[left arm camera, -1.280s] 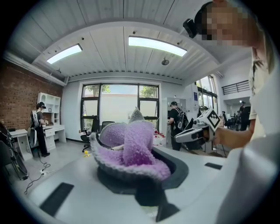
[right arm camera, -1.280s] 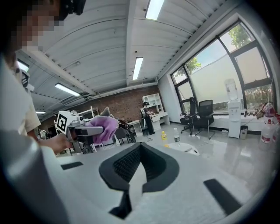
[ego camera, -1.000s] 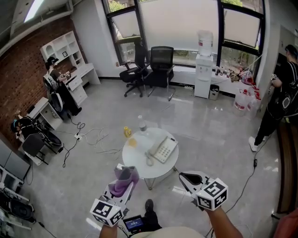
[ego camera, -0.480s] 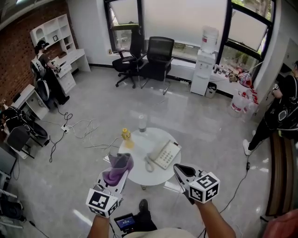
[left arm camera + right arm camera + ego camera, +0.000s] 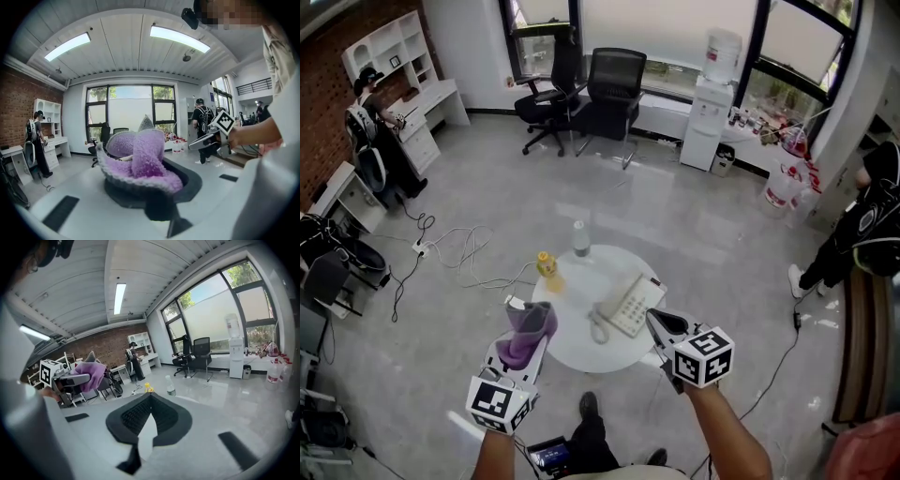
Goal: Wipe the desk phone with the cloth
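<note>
On the round white tabletop (image 5: 581, 352), the desk phone (image 5: 628, 305) lies right of centre with its handset on the cradle. A yellow bottle (image 5: 547, 264) and a clear bottle (image 5: 579, 240) stand at the far edge, apart from the phone.

Left gripper (image 5: 525, 339): its fingers pinch a bunched purple cloth (image 5: 528, 330), which spills over and hides the tips in the left gripper view. It hangs at the near left edge of the tabletop, beside the phone and not over it.

Right gripper (image 5: 654, 319): its fingers (image 5: 133, 416) are pressed together with nothing between them. In the head view the tips lie by the phone's near right corner; whether they touch it cannot be told.

Assessment: the cloth is in hand and both grippers are at the tabletop, so the approach looks largely complete. No cloth is on the phone, so the wiping itself appears not yet begun. Remaining work, as judged: bring the cloth onto the phone and pass it over the handset, keypad and casing, possibly with the empty gripper steadying the phone.
</note>
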`<state>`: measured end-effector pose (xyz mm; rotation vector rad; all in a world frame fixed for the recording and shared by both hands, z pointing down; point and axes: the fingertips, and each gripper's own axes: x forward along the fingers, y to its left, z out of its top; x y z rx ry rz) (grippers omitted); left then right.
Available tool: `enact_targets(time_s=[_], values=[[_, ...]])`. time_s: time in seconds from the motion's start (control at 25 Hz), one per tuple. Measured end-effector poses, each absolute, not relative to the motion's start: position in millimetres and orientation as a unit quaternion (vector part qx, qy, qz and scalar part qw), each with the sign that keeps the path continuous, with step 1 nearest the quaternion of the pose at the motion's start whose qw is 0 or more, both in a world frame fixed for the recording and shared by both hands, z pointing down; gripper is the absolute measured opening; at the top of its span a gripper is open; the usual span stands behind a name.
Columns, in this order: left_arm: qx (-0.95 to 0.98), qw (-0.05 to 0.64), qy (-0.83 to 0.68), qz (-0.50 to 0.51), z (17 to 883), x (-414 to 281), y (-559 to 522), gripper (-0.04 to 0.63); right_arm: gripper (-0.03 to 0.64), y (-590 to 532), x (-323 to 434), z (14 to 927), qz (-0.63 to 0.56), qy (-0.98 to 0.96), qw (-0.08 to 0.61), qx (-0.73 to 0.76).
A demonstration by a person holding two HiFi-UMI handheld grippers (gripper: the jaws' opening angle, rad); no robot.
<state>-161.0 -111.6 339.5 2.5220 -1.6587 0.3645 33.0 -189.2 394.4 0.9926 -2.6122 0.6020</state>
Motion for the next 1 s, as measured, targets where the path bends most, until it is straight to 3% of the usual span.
enact_targets(time_s=[0.72, 1.0], values=[[0.833, 0.108, -0.528, 0.127, 437.4, -179.6, -183.9, 0.081, -0.005, -293.7, 6.6, 525.3, 0.279, -0.863, 0.157, 0.392], [0.836, 0.124, -0.516, 0.139, 477.5, -188.6, -206.8, 0.081, 0.025, -323.3, -6.8, 588.6, 0.315, -0.843, 0.173, 0.400]])
